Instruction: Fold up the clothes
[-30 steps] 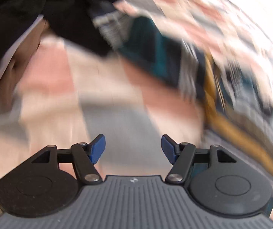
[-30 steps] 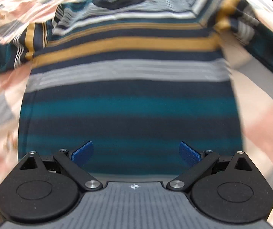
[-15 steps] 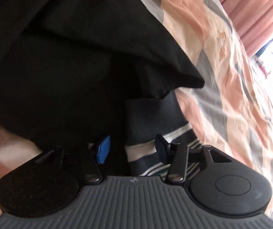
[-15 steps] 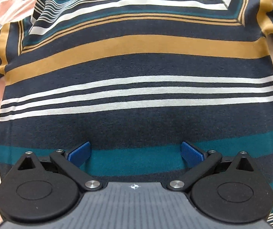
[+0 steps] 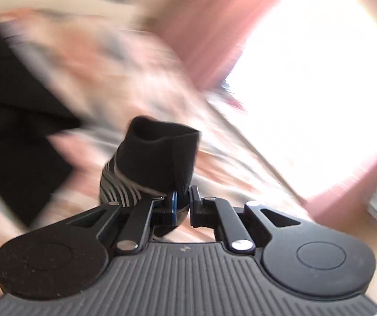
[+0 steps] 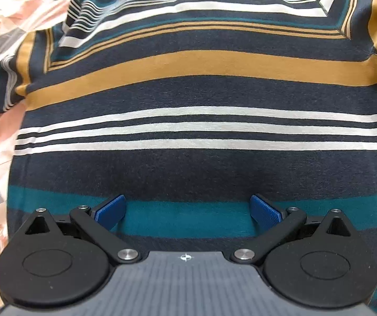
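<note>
The left claw [image 5: 182,205] is clenched on the dark ribbed cuff [image 5: 159,152] of a sleeve, gripping only its near edge; the cuff stands up from the pads with its opening facing away, and striped cloth trails off to the left below it. Beyond it everything is smeared: a black cloth [image 5: 17,131] on the left, the pink-and-grey checked bedspread [image 5: 125,60] behind, and a pink curtain [image 5: 201,26] beside a bright window on the far right.

The right claw [image 6: 187,210] is released, its blue pads wide apart, hovering just over the teal stripe near the hem of the striped sweater [image 6: 201,92]. The sweater lies flat, front up, on the bed, collar at the far end, sleeves running off both sides.

The pinch on the cuff looks shallow, so a fast pull could tear it loose and drop the sleeve in a heap. With nothing pressing the body down, dragging the sleeve across may also shift or wrinkle the flat sweater and leave a crooked fold.
</note>
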Available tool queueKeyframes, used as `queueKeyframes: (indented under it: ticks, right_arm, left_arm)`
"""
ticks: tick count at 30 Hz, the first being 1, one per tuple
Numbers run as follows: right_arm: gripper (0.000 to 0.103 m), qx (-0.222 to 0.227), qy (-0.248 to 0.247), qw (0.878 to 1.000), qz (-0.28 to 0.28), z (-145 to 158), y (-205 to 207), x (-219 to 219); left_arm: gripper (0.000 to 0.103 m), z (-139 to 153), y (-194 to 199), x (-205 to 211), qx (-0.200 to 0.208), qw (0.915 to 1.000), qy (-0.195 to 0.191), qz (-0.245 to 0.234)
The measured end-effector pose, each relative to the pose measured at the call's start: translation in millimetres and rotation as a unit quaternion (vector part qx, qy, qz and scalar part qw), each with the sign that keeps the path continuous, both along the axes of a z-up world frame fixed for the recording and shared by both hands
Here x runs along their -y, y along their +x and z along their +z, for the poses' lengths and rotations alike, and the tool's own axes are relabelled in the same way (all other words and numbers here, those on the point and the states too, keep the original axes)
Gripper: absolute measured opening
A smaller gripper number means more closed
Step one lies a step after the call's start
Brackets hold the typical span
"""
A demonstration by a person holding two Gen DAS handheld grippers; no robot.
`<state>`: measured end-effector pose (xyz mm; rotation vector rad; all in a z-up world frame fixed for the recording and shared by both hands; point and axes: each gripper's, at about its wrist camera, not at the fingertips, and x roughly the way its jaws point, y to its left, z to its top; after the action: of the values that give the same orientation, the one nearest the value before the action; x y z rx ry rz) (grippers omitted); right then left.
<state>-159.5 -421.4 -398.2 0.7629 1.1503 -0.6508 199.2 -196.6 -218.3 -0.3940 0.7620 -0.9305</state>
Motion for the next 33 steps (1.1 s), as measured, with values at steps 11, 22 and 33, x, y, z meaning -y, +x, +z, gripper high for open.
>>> queueKeyframes:
  ticks: [11,22,33]
  right_arm:
    - [0.098,0.079,0.017,0.990,-0.118,37,-141,74]
    - [0.080,0.254,0.172,0.921,-0.240,0,-191,85]
    - [0.005,0.264,0.108,0.948,-0.145,0,-130,102]
  left_arm:
    - [0.017,-83,-285,101,-0.074,0.9475,0.132,-0.282]
    - [0.024,-99,-275,49,-0.089,0.9447,0.239,-0.206]
    - [0.024,-131,-214,57,-0.135,0.9543,0.215,-0.158]
